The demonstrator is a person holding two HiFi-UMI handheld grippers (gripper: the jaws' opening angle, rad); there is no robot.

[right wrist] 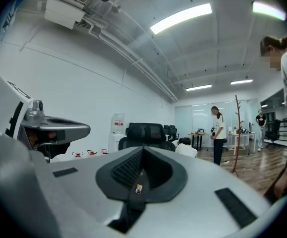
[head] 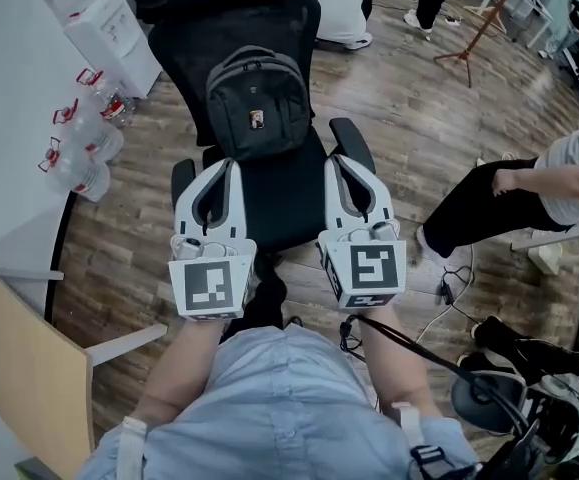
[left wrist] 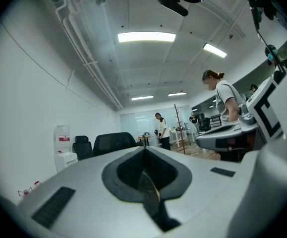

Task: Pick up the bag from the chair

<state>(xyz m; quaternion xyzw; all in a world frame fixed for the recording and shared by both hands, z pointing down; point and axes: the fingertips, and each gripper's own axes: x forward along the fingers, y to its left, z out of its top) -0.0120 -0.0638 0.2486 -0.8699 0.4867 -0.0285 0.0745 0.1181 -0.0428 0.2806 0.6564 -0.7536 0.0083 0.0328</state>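
Wood-plank floor (head: 409, 108), open office. A few people stand at the far end and one bystander (head: 529, 193) is close on the operator's right. The black chair (head: 281, 203) sits dead ahead of the operator with the bag (head: 257, 103) on it.

Progress: basically zero, by my read.
- The bag sits on the seat, propped against the backrest, and nothing touches it.
- The left gripper (head: 219, 173) and right gripper (head: 351, 173) are held side by side over the front of the seat, close to the armrests (head: 354, 140). Both are clearly short of the bag.
- The fingers (left wrist: 74, 182) on both are closed tip to tip and grip nothing (each gripper view shows only the empty hollow between the pads, then the room beyond).

Left to do, as I judge it: everything. Open up, reach in, take hold, lift the bag clear of the seat.

Bag orientation:
- It stands upright, leaning back a little. Its long axis runs up along the backrest.
- The top, with the carry handle (head: 254, 56), points up and away from the operator.
- The base is on the seat, at the end nearest the grippers.
- The front face with the small badge (head: 257, 119) faces the operator.
- The straps are presumably at the back, but I can't see them.

The handle looks like the obvious grab point, though reaching it means going over the whole front face.
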